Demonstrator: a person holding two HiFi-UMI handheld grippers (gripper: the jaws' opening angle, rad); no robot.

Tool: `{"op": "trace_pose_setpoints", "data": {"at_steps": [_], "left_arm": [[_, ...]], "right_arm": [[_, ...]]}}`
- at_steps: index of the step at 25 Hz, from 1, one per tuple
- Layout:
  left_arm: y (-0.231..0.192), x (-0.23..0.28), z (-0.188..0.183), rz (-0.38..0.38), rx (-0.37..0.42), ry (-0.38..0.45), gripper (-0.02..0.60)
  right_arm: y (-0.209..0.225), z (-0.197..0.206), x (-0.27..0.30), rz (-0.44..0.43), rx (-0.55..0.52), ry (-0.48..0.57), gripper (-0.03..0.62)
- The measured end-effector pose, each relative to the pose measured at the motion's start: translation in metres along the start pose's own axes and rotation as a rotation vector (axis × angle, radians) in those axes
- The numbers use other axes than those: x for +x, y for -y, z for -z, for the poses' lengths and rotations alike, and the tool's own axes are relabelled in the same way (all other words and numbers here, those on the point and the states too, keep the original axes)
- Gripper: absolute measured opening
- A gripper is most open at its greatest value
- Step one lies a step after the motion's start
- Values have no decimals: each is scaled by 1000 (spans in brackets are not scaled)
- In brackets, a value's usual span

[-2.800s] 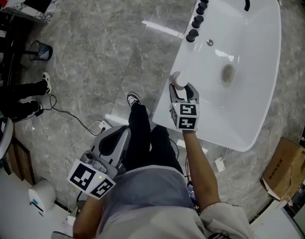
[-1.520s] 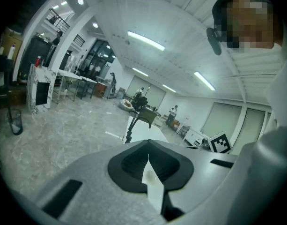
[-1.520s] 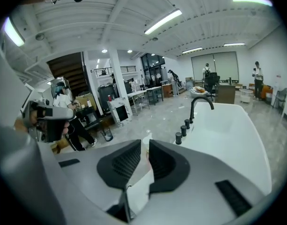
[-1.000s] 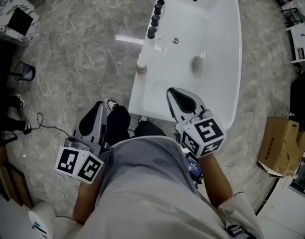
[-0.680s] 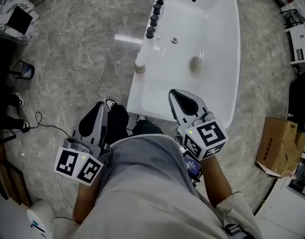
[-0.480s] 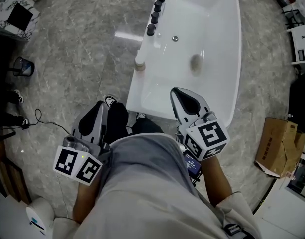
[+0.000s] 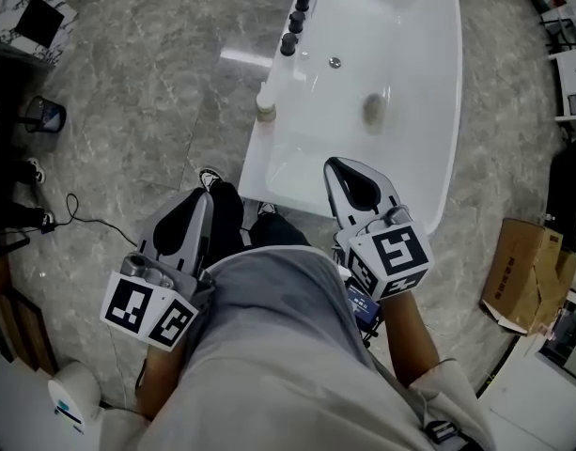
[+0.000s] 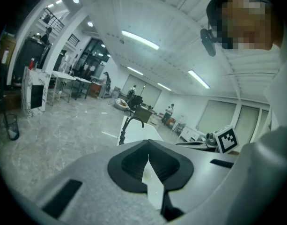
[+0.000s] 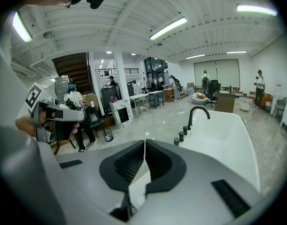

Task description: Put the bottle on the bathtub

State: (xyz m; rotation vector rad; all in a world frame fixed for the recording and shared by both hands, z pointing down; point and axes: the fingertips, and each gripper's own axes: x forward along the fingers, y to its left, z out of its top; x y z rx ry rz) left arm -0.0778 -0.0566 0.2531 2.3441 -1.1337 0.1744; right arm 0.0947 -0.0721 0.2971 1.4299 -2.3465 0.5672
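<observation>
- The bottle (image 7: 265, 106) is small and pale, with a cream body and a lighter, rounded top. The head view looks down on it from above, so any label or finer detail is too small to make out.
- It stands upright on the bathtub (image 7: 412, 59), on the flat long rim at the picture's left, close to the outer edge by the grey floor (image 7: 147, 101).
- A row of black knobs (image 7: 288, 48) runs along the same rim. The bottle sits near the last of them, apart from it, on the person's side.
- The left gripper (image 7: 201, 199) is clenched on nothing. Its dark pads (image 8: 134, 165) meet at the tip, well away from the bottle.
- The right gripper (image 7: 337, 165) is also closed and empty, its jaws pressed together over the near end of the bathtub.
</observation>
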Motion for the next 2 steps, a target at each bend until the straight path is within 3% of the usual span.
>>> {"op": "trace_pose_setpoints", "data": {"at_steps": [2], "left_arm": [[3,0,4,8,34,-18,8]], "right_arm": [[-1,0,4,3,-6,6,15]]}}
